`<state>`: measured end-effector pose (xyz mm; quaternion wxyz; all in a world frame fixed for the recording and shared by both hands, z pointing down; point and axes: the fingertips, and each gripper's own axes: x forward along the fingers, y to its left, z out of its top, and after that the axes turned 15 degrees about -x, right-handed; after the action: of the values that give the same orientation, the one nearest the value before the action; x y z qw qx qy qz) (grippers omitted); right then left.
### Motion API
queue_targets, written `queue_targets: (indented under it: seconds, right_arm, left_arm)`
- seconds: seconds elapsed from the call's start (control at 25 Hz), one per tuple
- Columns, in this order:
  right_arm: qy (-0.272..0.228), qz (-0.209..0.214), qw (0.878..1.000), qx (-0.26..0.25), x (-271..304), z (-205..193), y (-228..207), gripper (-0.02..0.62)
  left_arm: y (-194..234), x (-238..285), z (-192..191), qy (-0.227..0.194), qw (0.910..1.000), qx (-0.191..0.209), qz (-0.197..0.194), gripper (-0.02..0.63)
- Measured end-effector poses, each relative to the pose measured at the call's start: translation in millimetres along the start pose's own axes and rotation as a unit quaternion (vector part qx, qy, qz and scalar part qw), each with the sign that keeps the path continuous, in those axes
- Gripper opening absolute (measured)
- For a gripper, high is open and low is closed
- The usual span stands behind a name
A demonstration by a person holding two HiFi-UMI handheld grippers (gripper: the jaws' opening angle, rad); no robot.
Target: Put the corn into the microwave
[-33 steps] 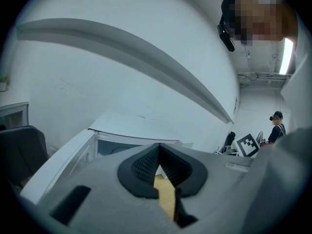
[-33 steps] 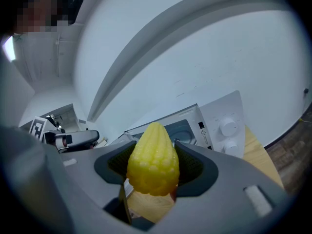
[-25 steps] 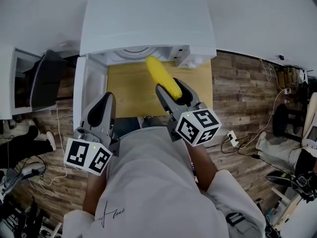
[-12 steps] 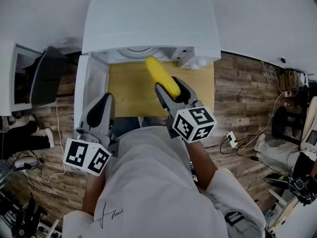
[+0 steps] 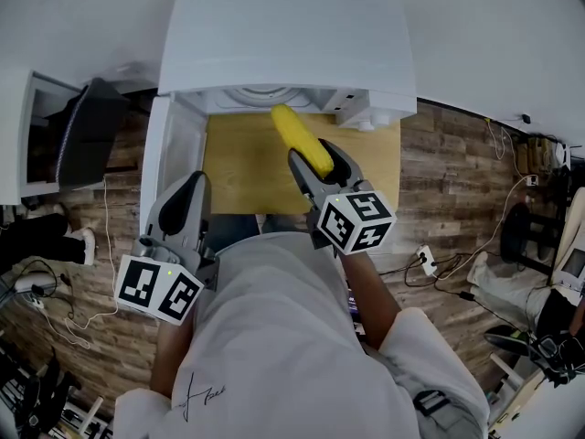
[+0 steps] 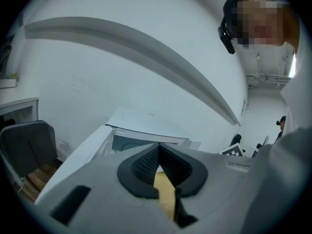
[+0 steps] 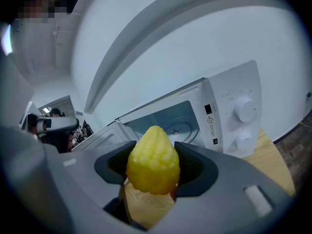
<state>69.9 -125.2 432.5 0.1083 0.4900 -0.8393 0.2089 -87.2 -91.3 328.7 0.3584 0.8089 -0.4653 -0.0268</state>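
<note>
The yellow corn (image 5: pixel 300 140) sticks out forward from my right gripper (image 5: pixel 322 167), which is shut on its lower end above the wooden table (image 5: pixel 242 167). In the right gripper view the corn (image 7: pixel 152 167) fills the space between the dark pads of the right gripper (image 7: pixel 153 152). Just ahead stands the white microwave (image 5: pixel 288 35), its door (image 5: pixel 174 158) swung open to the left. Its cavity with the glass turntable (image 7: pixel 170 123) lies beyond the corn's tip. My left gripper (image 5: pixel 187 204) hangs at the table's near left edge beside the door, its left gripper (image 6: pixel 159 152) pads together and holding nothing.
The microwave's control panel with two knobs (image 7: pixel 243 111) is right of the cavity. A black chair (image 5: pixel 82 140) and a white cabinet (image 5: pixel 27 135) stand at the left. Cables (image 5: pixel 439 263) trail over the wood floor at the right.
My right gripper has eased a little lower and toward the microwave with the corn still in it. The left gripper has stayed where it was.
</note>
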Motion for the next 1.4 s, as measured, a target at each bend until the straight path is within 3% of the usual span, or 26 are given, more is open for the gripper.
queue_targets:
  seconds: [1.4]
  right_arm:
    - [0.007,-0.006,1.000,0.011,63.1,-6.5,-11.4,0.258]
  left_arm:
    - [20.8,-4.0,10.9,0.004,0.9998,-0.008,0.020,-0.011]
